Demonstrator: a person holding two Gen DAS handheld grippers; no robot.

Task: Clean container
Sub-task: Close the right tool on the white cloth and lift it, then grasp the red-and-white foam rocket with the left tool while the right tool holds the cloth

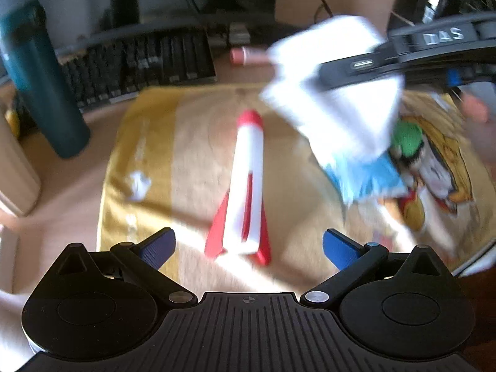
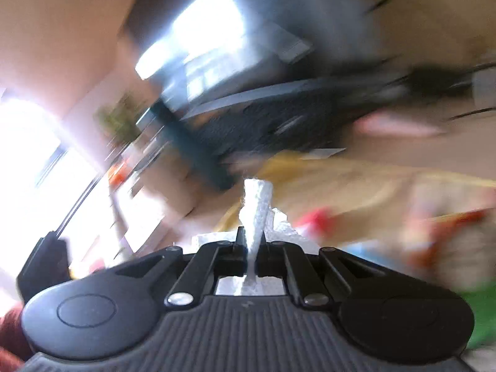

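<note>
While the left wrist view shows the left gripper [image 1: 249, 248] spread open and empty over the red-and-white rocket-shaped container [image 1: 248, 186] lying on the yellow towel [image 1: 148, 155], the white tissue [image 1: 334, 93] hangs up right in the other tool. Right wrist view, badly blurred: right gripper [image 2: 251, 245] pinched on tissue. Judgement: pin the container first, then wipe lengthwise.

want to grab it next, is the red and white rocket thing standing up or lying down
Lying down. The red and white rocket-shaped container lies flat on the yellow towel, nose pointing away, fins toward the open left gripper.
</note>
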